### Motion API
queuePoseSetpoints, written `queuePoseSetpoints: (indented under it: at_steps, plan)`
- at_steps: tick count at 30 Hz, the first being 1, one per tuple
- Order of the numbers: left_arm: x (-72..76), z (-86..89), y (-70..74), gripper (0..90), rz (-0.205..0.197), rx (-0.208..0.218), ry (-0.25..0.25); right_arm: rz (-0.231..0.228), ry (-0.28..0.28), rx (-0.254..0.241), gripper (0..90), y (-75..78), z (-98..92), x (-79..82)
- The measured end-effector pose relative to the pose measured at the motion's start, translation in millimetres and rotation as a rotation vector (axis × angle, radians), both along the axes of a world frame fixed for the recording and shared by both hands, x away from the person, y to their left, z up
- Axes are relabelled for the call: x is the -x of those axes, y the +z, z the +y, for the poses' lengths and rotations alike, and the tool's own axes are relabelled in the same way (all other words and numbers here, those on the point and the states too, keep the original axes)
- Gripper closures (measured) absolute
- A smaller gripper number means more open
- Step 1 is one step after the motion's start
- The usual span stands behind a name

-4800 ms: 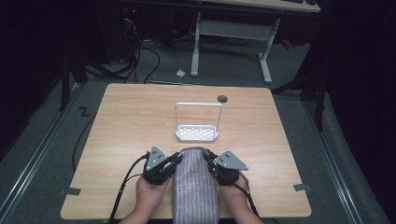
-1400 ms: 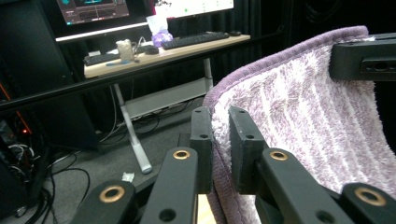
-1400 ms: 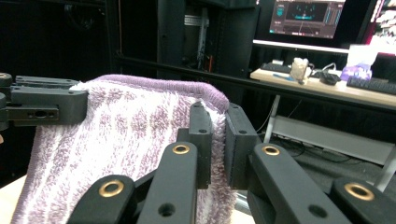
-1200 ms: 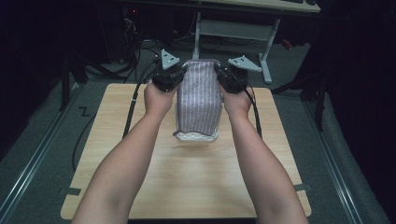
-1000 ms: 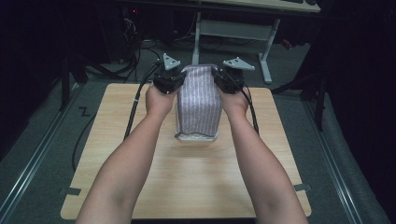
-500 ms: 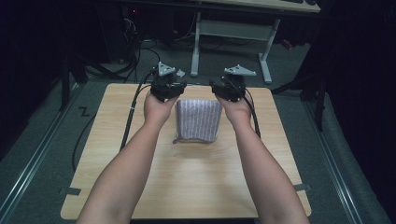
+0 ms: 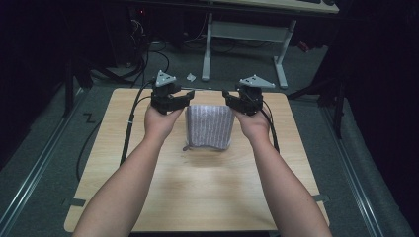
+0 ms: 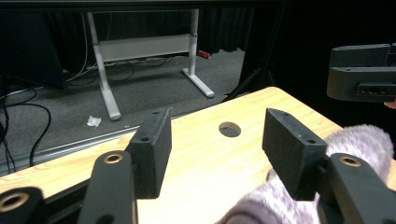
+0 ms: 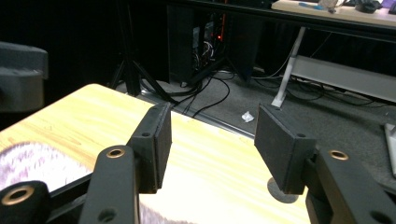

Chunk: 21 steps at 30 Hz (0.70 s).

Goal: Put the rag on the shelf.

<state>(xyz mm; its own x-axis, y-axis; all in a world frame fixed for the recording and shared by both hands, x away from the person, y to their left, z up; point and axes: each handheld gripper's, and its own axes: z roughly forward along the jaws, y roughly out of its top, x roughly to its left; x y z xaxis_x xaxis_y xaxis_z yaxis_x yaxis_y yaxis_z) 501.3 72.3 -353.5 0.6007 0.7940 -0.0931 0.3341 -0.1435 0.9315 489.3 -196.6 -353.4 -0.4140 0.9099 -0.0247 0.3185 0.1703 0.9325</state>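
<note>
A grey striped towel hangs draped over a stand at the far middle of the wooden table, covering it. My left gripper hovers open at the towel's top left corner, nothing between its fingers. At the top right corner my right gripper is open too. In the left gripper view the open jaws of the left gripper frame bare table, with the fuzzy towel beside the right jaw. In the right gripper view the towel lies low left of the right gripper.
A round hole sits in the table near its far edge. Beyond the table are cables on the grey floor, a white desk frame and a scrap of paper. The table's near half is bare wood.
Both grippers carried the towel from the near edge up over the stand, lowered it onto the stand, then opened and let it go. The towel now hangs shorter and settled.
</note>
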Motion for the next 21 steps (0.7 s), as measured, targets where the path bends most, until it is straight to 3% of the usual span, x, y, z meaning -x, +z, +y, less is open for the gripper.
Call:
queuePoseSetpoints:
  at_steps: [4,6,13,16,21]
  plan:
    - [1.8,6.7,-2.1,39.3,0.011,-0.009,-0.005,0.021,0.003,0.002,44.7,0.7,-4.7,2.9]
    - [2.6,8.7,-1.9,38.2,0.011,-0.036,-0.008,0.012,0.011,0.009,42.6,2.3,-6.7,6.2]
    - [12.9,16.8,-0.1,31.7,0.02,-0.06,-0.035,-0.009,0.009,0.024,41.7,-3.9,-18.6,29.0]
    - [21.0,21.0,-5.4,31.7,0.015,-0.062,-0.044,-0.01,0.008,0.012,41.7,-7.3,-24.4,34.8]
    - [33.1,28.3,-24.6,31.3,0.044,-0.076,-0.069,-0.007,0.002,0.015,42.4,-19.5,-37.1,49.4]
